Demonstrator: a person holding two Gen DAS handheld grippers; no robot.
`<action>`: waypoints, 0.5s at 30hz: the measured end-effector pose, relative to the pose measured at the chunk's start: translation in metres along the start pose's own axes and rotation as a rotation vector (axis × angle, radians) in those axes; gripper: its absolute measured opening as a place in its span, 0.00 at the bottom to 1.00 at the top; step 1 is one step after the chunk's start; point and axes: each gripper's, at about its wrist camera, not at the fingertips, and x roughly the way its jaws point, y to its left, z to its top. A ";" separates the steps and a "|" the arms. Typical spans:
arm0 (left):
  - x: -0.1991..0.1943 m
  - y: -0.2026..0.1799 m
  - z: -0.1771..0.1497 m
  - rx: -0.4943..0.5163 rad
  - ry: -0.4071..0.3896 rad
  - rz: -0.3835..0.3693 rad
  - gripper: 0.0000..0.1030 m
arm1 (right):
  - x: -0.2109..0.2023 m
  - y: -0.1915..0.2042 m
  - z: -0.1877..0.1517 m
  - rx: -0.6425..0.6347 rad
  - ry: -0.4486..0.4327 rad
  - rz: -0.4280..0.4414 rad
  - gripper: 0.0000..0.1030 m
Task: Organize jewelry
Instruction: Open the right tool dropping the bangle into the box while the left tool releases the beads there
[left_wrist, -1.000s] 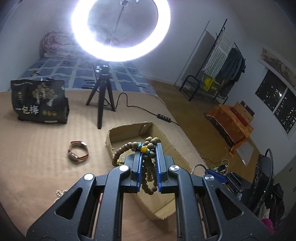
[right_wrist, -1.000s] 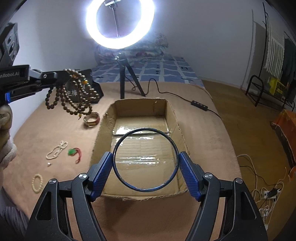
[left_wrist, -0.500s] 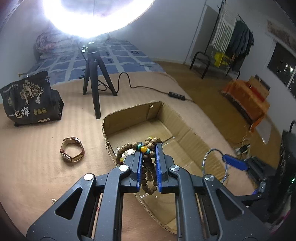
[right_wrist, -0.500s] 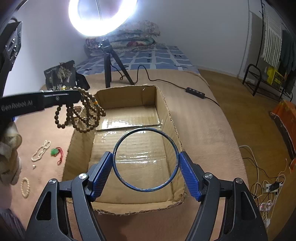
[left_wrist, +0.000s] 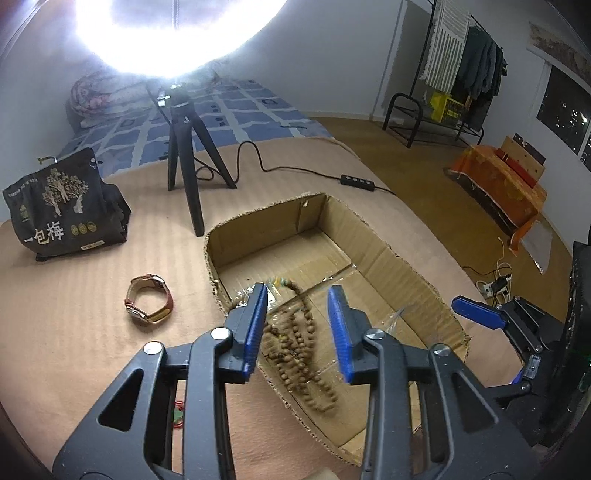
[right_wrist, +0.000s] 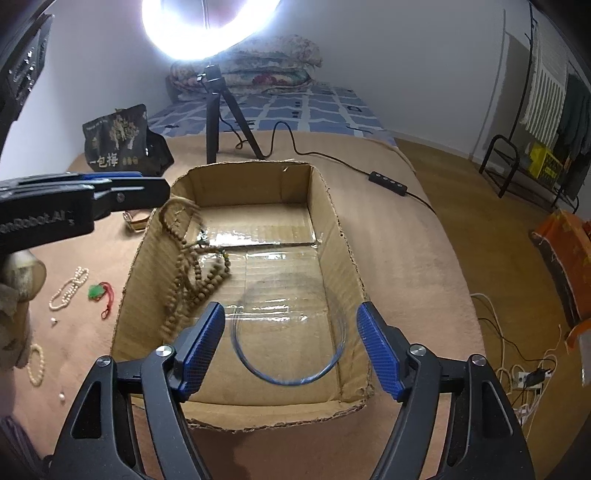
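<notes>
step: we drop wooden bead strand (left_wrist: 295, 343) and blue bangle (right_wrist: 291, 332) into cardboard box (right_wrist: 347, 240) | left gripper (left_wrist: 297, 328), right gripper (right_wrist: 290, 347) jaws just opening, apart, empty | next: we fetch wristwatch (left_wrist: 149, 304) beside box's left wall

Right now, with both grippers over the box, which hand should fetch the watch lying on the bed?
Left, probably. The watch lies beside the cardboard box on the left gripper side, close to it. The right gripper hangs over the box's near end, farther off. Both have just opened and hold nothing.
</notes>
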 end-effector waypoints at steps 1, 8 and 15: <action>-0.002 0.002 0.000 -0.003 -0.001 0.000 0.33 | -0.001 0.000 0.000 0.002 -0.002 0.002 0.77; -0.018 0.009 -0.001 -0.004 -0.014 0.012 0.33 | -0.009 0.002 -0.003 0.007 -0.005 0.001 0.77; -0.042 0.015 -0.003 -0.011 -0.036 0.020 0.33 | -0.027 0.005 -0.005 0.000 -0.022 -0.003 0.77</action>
